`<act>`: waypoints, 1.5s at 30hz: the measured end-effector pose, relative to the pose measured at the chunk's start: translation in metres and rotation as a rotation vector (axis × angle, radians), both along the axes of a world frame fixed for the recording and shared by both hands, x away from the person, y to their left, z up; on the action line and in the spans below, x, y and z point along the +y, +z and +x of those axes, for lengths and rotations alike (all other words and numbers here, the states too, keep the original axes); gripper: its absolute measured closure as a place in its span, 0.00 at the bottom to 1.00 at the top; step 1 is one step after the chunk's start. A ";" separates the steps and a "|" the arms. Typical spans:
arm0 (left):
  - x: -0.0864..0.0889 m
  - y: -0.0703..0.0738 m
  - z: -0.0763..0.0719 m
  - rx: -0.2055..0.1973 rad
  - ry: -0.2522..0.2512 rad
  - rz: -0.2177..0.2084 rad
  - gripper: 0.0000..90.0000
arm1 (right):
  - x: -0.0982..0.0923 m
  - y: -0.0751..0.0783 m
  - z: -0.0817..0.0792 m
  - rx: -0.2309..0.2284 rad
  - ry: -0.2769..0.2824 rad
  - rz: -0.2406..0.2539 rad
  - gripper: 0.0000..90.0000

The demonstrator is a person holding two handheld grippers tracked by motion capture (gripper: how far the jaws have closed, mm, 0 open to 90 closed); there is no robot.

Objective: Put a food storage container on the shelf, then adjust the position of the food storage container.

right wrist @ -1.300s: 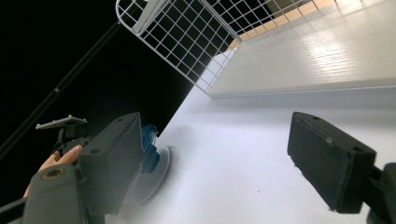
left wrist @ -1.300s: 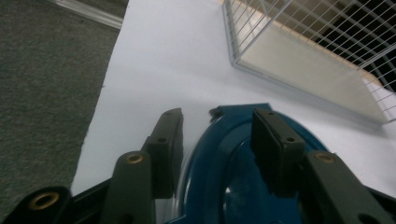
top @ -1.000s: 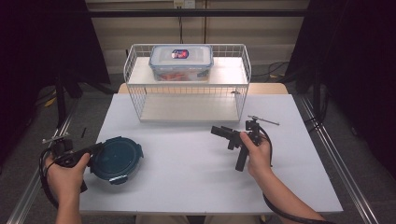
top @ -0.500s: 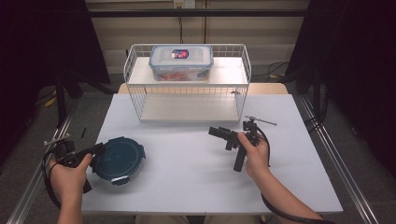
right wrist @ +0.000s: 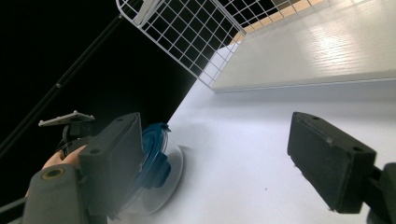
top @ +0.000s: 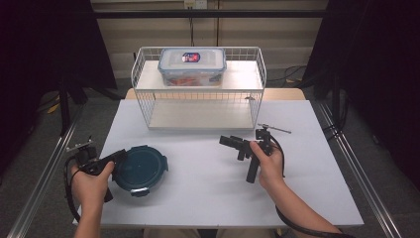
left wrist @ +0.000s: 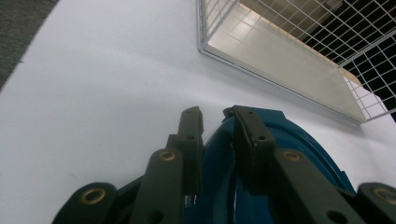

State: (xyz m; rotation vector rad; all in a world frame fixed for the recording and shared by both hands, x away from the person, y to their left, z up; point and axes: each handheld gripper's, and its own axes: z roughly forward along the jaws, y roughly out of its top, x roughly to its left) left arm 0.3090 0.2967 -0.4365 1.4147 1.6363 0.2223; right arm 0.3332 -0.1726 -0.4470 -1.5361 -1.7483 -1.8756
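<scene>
Left gripper view: the left gripper [left wrist: 217, 123] has its fingers pinched on the near-left rim of the round blue container [top: 140, 169]. Farther right on the bench [top: 317, 198], the right gripper [top: 229, 141] hangs wide open, holding nothing.

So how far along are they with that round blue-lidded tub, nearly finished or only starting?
Early, it seems. Already done: a rectangular container sits on top of the wire rack. In hand: the left gripper is clamped on the rim of the round container, which rests on the table. The right gripper waits open, holding nothing. Left: probably carrying it to the rack.
</scene>
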 end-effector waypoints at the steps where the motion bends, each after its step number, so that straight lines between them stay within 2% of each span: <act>1: -0.002 0.000 0.000 -0.003 -0.006 0.006 0.82 | 0.000 0.000 0.000 0.002 0.000 -0.001 0.20; 2: -0.004 0.000 0.000 -0.003 -0.004 -0.006 0.82 | 0.000 -0.001 0.000 0.001 0.000 -0.004 0.20; 5: -0.006 -0.001 0.001 -0.006 -0.019 0.010 0.82 | 0.001 -0.001 0.000 -0.001 0.004 0.001 0.20; 10: -0.005 0.000 0.001 0.014 -0.022 -0.009 0.81 | 0.002 -0.001 -0.001 0.000 0.004 -0.009 0.20; 13: -0.001 0.000 0.001 0.035 -0.012 -0.009 0.75 | 0.000 -0.001 -0.001 -0.003 0.005 -0.013 0.20; 17: 0.005 0.003 -0.002 0.023 -0.008 -0.003 0.71 | -0.002 0.000 0.000 -0.004 -0.004 -0.015 0.20; 21: 0.011 0.006 -0.005 0.021 0.009 0.005 0.72 | -0.003 0.001 0.000 -0.007 -0.003 -0.013 0.20; 25: 0.014 0.008 -0.008 0.029 0.000 0.001 0.75 | -0.003 0.001 0.000 -0.005 0.000 -0.014 0.20; 27: 0.016 0.010 -0.012 0.044 0.004 0.019 0.77 | -0.002 0.000 0.001 -0.005 -0.001 -0.013 0.20; 29: 0.019 0.011 -0.015 0.043 0.006 0.013 0.79 | -0.002 0.000 0.000 0.001 0.003 -0.018 0.20; 31: 0.023 0.011 -0.017 0.057 0.012 0.043 0.81 | -0.003 0.001 0.000 -0.003 0.002 -0.014 0.20; 34: 0.027 0.008 -0.020 0.089 0.006 0.033 0.89 | -0.004 0.002 0.000 -0.012 0.000 -0.009 0.20; 35: 0.027 0.007 -0.021 0.108 0.008 0.045 0.91 | -0.004 0.002 0.000 -0.011 -0.003 -0.009 0.20; 36: 0.028 0.007 -0.023 0.133 -0.004 0.032 0.95 | -0.004 0.003 0.000 -0.012 -0.004 -0.009 0.20; 38: 0.027 0.006 -0.023 0.149 -0.005 0.046 0.99 | -0.003 0.002 0.000 -0.013 -0.001 -0.012 0.20; 42: 0.026 0.006 -0.025 0.169 -0.021 0.047 1.00 | -0.001 0.001 0.001 -0.010 0.002 -0.012 0.20; 43: 0.026 0.004 -0.025 0.175 -0.029 0.029 1.00 | 0.000 0.000 0.001 -0.007 0.011 -0.020 0.20; 45: 0.026 0.003 -0.025 0.196 -0.028 0.028 1.00 | 0.001 0.000 0.001 -0.004 0.011 -0.012 0.20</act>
